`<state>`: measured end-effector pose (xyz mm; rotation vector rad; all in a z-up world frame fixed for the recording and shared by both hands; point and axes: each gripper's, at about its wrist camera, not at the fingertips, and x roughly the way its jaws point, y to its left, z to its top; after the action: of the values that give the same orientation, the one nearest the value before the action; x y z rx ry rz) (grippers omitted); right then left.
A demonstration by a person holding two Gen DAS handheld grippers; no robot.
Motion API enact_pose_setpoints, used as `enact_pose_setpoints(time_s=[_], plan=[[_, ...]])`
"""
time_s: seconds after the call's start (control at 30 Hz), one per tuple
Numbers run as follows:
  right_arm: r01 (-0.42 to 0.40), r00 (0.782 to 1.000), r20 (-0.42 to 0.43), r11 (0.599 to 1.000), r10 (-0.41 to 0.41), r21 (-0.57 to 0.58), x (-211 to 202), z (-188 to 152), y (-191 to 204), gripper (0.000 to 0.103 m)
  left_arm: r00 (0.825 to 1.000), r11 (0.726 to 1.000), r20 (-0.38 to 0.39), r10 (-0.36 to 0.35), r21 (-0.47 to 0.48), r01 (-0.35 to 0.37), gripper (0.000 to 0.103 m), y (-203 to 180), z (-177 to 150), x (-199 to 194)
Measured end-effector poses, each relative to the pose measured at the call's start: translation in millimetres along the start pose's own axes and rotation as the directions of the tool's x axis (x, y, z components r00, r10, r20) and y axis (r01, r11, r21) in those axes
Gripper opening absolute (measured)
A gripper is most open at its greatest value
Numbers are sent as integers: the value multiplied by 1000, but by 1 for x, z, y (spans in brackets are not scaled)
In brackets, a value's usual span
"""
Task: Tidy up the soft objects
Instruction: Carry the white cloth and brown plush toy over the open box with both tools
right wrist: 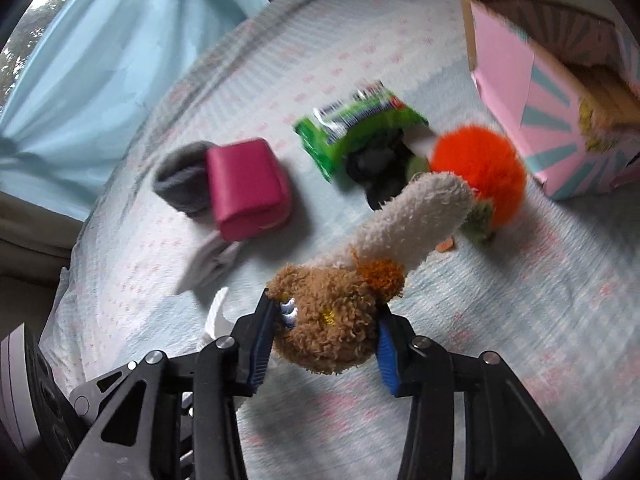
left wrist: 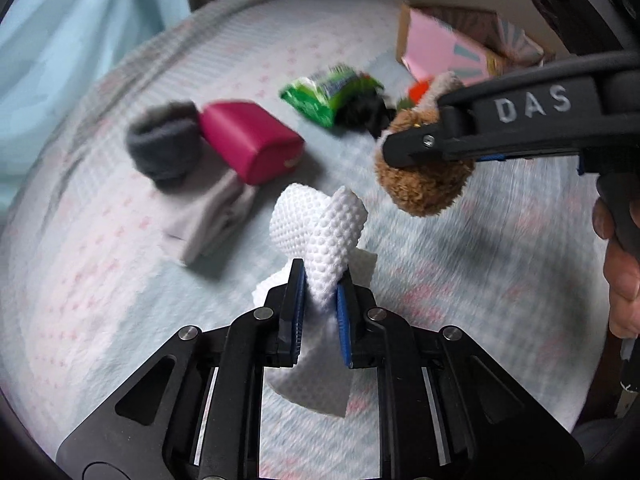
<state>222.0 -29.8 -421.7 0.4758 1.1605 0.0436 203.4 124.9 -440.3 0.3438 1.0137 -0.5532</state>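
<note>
— What's it all lying on?
— A bed with a pale blue, pink-flecked quilt (left wrist: 120,264), light blue curtain (right wrist: 100,48) behind.
— The tools?
— Left tool (left wrist: 320,304) pinches a white dimpled cloth (left wrist: 320,224) above the quilt; right tool (right wrist: 324,336) clamps a brown-and-cream plush toy (right wrist: 340,320), lifted too.

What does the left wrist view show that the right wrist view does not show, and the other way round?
Only the left wrist view shows the left tongs shut on the white dotted cloth, and a hand on the other tool's handle.

Only the right wrist view shows the whole orange pompom and a window behind the blue curtain.

Both show the brown plush toy in the right tongs, the magenta pouch, green packet and pink box.
</note>
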Motion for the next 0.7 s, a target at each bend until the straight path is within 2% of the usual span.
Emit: enact_pose_setpoints(time_s=[0.37,0.57,0.7], plan=[[-3,991,130,997,13,-75,-114,32,29,41,991,996,117,57,-81,-48,12,12,72,-104],[14,976,217,997,4,-81,-183,60,11,41,981,990,180,75,-129,-52,12,-5,119,-142],[28,968,251,998,-13,-60,-221,81,-19,41,973,987,217,75,-155,-42,12,-32,154,-157]])
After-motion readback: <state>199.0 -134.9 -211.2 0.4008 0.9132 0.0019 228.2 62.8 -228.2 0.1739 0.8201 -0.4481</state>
